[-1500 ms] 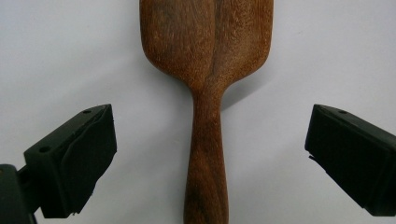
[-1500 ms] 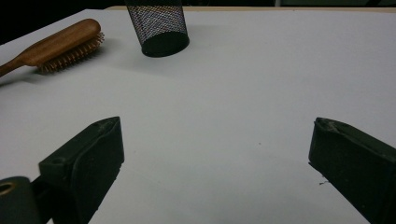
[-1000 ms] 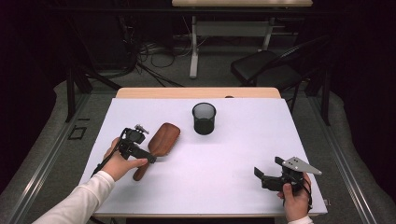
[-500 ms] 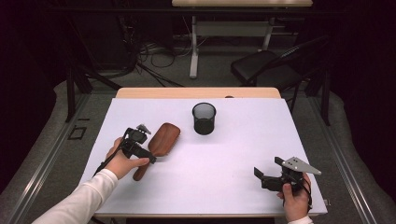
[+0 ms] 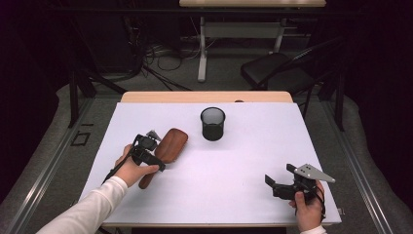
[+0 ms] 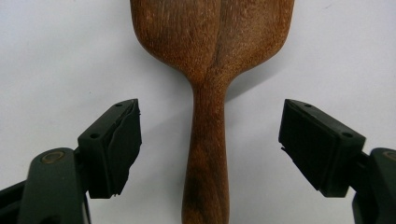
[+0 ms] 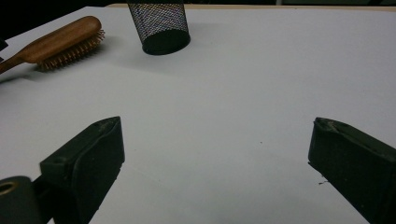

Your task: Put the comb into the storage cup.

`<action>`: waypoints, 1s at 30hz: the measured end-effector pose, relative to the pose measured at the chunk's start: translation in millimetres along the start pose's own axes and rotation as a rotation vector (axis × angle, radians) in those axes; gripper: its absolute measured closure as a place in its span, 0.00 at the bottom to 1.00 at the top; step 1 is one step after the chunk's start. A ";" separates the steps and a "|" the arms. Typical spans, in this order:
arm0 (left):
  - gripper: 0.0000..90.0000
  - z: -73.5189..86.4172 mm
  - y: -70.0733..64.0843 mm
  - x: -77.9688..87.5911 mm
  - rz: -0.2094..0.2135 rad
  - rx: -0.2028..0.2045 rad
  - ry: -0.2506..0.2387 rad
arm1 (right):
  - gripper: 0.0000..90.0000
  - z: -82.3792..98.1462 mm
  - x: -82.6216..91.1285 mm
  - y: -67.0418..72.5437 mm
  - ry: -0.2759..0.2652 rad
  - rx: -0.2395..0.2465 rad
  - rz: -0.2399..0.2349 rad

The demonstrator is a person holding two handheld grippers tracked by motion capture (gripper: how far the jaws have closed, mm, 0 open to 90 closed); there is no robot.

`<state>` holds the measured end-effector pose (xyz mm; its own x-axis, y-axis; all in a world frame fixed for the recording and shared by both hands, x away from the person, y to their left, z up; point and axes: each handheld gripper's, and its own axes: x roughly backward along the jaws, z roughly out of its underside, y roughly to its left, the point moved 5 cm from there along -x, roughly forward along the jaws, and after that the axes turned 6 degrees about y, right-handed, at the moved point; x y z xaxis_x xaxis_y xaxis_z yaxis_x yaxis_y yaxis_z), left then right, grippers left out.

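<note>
One wooden hairbrush point(image 5: 165, 151) is seen lying on the white worktop point(image 5: 234, 165) toward its left side, head pointing to the far edge, bristles down. The bristles are made out in the right gripper view point(image 7: 65, 42), where the brush lies just left of the mesh cup; from above, the smooth brown back alone is presented. In the left gripper view the handle point(image 6: 208, 154) is shown running up between the two black pads, with white worktop visible on either side of it, so the wood is not touched. The jaws of the left gripper point(image 5: 158, 158) have just been closing around the handle and are held at a middling gap, not yet gripping.

One black mesh cup point(image 5: 213, 123) is counted, upright near the far middle, well apart from the brush handle. Two grippers are counted. The right gripper point(image 5: 277, 185) is held near the front right corner, jaws spread wide over bare worktop.

Beyond the worktop a dark chair point(image 5: 277, 73), floor cables and what is probably a second table's frame point(image 5: 202, 48) are seen, dimly lit.
</note>
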<state>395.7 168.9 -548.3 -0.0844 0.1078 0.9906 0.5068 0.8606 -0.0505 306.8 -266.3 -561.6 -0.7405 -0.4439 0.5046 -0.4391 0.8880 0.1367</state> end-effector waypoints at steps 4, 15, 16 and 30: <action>0.27 -1.3 -0.6 -1.5 0.006 0.005 0.004 | 0.04 0.0 -0.2 0.0 0.000 0.000 0.000; 0.43 -2.5 -0.1 -6.5 -0.003 -0.005 0.017 | 0.04 0.0 -0.2 0.0 0.000 0.002 0.000; 0.44 -2.7 0.0 -6.6 -0.005 -0.005 0.016 | 0.04 0.0 -0.2 0.0 0.000 0.001 0.000; 0.49 -6.4 0.2 -11.5 0.008 0.010 0.021 | 0.04 0.0 0.0 0.0 0.000 0.004 -0.001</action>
<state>402.3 164.6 -558.9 -0.0619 0.1043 0.9926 0.4987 0.8647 -0.0597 306.8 -266.3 -561.6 -0.7398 -0.4452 0.5045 -0.4423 0.8868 0.1339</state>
